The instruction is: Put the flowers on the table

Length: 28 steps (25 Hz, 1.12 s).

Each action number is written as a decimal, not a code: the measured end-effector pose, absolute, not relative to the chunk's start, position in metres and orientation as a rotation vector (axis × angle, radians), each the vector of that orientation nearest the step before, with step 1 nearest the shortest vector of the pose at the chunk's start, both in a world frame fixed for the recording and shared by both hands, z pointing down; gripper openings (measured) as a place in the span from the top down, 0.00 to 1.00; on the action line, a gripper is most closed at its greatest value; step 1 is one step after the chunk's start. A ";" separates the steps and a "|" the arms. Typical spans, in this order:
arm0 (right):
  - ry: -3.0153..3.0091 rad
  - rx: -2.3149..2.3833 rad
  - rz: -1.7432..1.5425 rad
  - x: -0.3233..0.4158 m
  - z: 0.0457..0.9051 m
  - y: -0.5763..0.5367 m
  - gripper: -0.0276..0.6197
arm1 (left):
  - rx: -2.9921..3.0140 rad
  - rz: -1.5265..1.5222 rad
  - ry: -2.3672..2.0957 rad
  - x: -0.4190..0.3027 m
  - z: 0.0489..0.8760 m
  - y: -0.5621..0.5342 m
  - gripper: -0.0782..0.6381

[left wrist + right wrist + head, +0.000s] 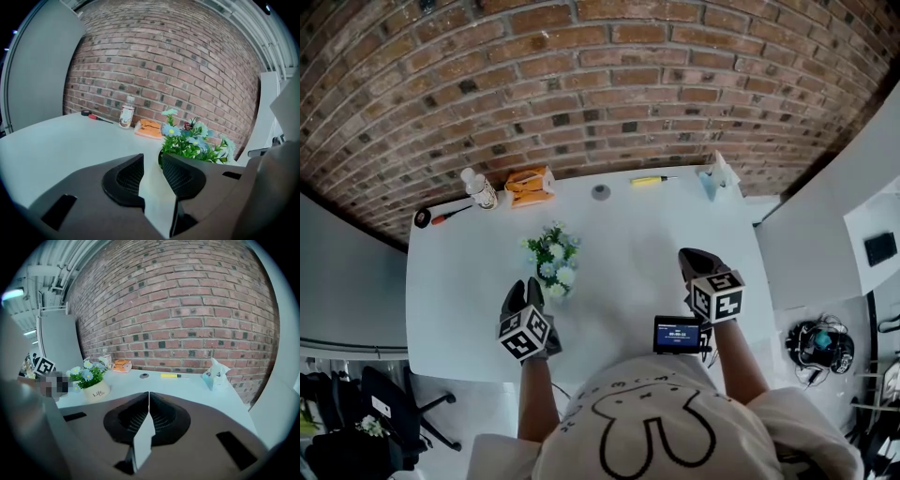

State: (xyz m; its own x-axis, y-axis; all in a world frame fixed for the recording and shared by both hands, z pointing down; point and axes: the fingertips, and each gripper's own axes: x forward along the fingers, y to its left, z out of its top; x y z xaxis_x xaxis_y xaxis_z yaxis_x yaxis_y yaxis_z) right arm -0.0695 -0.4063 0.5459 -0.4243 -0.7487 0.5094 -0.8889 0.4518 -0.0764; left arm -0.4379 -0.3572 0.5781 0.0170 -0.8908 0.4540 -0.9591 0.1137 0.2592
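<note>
In the left gripper view the flowers (192, 140) show only blooms and leaves. Their pot (97, 391) is nearly all hidden there behind the right jaw of the left hand-held gripper (152, 161). In the head view the blooms cover the pot from above. A small round grey object (600, 192) on the table (469, 281) is too small to identify. The print on the bottle (478, 189) and on the small screen (677, 335) cannot be read. The person's torso (656, 422) hides part of the table's near edge.
</note>
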 end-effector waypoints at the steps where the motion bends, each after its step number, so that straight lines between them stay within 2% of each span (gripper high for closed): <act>1: -2.305 1.381 0.466 -0.070 0.544 -0.405 0.93 | 1.801 0.174 -1.885 -0.438 0.576 -0.356 0.71; 14: -2.325 1.389 0.401 -0.077 0.529 -0.371 0.93 | 1.890 0.187 -1.868 -0.431 0.555 -0.328 0.87; 28: -2.396 1.473 0.247 -0.089 0.492 -0.327 0.93 | 1.989 0.111 -1.919 -0.443 0.521 -0.284 0.88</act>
State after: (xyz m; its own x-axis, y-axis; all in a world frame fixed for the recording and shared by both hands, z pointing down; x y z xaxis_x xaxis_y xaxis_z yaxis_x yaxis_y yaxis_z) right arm -0.0886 -0.3274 0.4924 -0.4189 -0.8361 0.3542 -0.8907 0.4542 0.0186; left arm -0.4426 -0.2840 0.5208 0.0675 -0.9484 0.3097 -0.9777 -0.0011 0.2099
